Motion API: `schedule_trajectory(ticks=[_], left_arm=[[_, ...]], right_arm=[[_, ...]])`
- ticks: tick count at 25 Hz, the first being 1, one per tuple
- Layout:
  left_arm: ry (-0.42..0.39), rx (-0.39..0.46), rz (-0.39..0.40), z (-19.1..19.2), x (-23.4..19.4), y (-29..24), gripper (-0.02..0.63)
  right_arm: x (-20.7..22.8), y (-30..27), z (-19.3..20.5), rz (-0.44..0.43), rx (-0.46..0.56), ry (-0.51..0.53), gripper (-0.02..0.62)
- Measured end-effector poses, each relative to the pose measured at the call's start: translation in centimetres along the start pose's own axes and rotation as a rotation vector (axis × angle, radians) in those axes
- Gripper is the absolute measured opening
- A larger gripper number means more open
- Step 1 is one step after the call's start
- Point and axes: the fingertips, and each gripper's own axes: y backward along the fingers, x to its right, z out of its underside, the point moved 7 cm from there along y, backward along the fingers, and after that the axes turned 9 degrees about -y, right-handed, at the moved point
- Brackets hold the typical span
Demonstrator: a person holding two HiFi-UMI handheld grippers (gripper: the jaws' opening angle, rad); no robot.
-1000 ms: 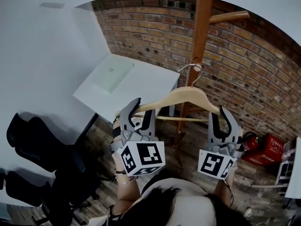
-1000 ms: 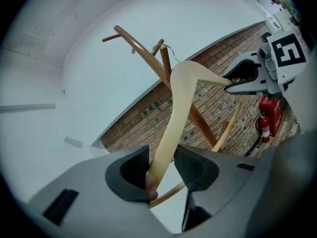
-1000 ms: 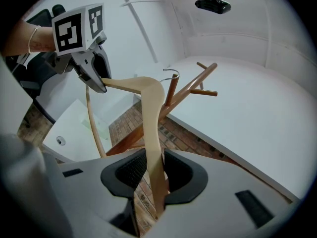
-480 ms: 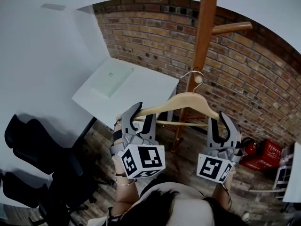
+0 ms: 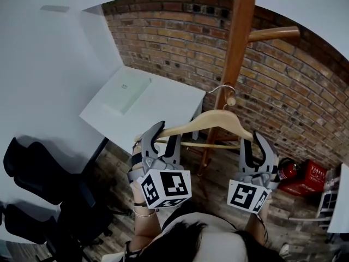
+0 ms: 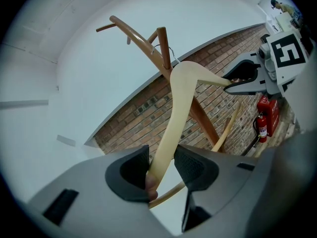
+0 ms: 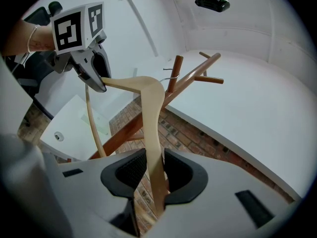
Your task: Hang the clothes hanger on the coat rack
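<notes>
Clothes hanger (image 5: 210,119) was clenched at both ends, left gripper (image 5: 163,134) at 8 o'clock and right gripper (image 5: 253,141) at 4, so it sat level with its hook (image 5: 221,89) toward the coat rack (image 5: 240,37) at 12.

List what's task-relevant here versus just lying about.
In the job:
- wooden hanger
- left gripper and right gripper, fingers shut on the hanger's two ends
- coat rack

Lying about:
- white table
- flat box on the table
- black chairs
- fire extinguisher
</notes>
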Motion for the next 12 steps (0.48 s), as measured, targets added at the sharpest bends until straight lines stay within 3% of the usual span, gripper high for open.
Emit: schedule_trajectory(ticks=[12], left_arm=[[-0.003,-0.01,0.035,0.9,0.3,-2.3,0.166]], right_arm=[[-0.8,-1.8,1.2,-0.007,-0.037,-0.009,0.123]])
